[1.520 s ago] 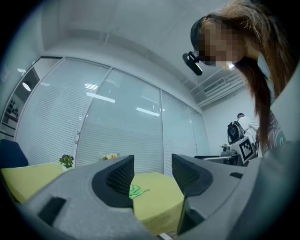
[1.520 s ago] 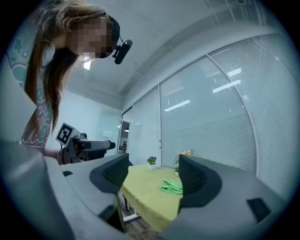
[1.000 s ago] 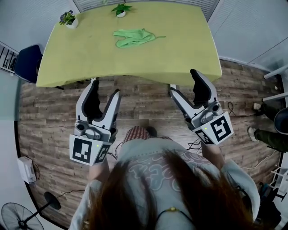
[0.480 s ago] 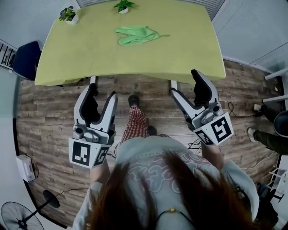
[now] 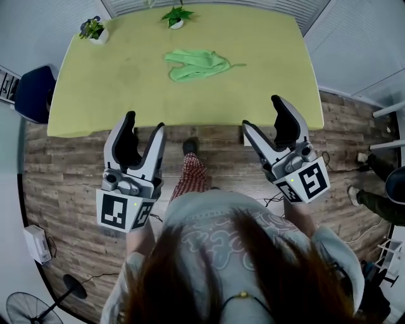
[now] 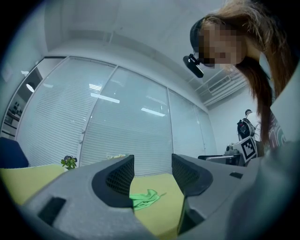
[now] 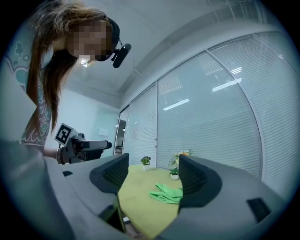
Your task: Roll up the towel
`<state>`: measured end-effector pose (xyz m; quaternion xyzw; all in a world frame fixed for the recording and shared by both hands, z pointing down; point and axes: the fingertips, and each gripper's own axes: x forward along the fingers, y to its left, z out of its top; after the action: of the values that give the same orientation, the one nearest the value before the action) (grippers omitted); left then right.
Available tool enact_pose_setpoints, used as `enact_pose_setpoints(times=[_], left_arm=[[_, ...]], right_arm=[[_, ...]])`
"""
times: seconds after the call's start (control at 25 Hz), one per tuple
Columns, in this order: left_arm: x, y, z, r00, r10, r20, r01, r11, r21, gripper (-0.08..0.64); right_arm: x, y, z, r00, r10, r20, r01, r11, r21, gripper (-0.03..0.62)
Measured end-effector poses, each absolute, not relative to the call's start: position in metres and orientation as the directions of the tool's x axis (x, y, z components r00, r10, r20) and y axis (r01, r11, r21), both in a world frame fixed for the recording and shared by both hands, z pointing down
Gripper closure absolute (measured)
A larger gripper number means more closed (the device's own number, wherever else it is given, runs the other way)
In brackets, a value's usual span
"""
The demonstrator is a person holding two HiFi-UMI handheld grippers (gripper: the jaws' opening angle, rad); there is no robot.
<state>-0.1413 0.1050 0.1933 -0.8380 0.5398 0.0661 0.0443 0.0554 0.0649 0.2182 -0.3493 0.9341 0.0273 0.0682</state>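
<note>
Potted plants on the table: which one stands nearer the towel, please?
The plant just behind the towel; the other plant sits at the far left corner.

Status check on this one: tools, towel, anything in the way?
Left tool open, empty. Right tool open, empty. Towel crumpled on table, untouched. Potted plants at far edge, clear.

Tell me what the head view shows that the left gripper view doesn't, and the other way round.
Only the head view: the wooden floor and the person's checked trouser leg. Only the left gripper view: the ceiling and the camera worn on the person's head. Both: the crumpled green towel lying on the yellow-green table, a potted plant, and the left gripper, jaws apart and empty.
</note>
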Motion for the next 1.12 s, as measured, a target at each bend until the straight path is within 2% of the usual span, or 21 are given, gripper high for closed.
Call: enact_pose_setpoints(times=[1.12], left_arm=[[-0.211, -0.144, 0.186, 0.57, -0.815, -0.107, -0.82, -0.571, -0.02, 0.337]], right_arm=[[-0.011, -0.158, 0.208, -0.64, -0.762, -0.1, -0.765, 0.644, -0.001, 0.273]])
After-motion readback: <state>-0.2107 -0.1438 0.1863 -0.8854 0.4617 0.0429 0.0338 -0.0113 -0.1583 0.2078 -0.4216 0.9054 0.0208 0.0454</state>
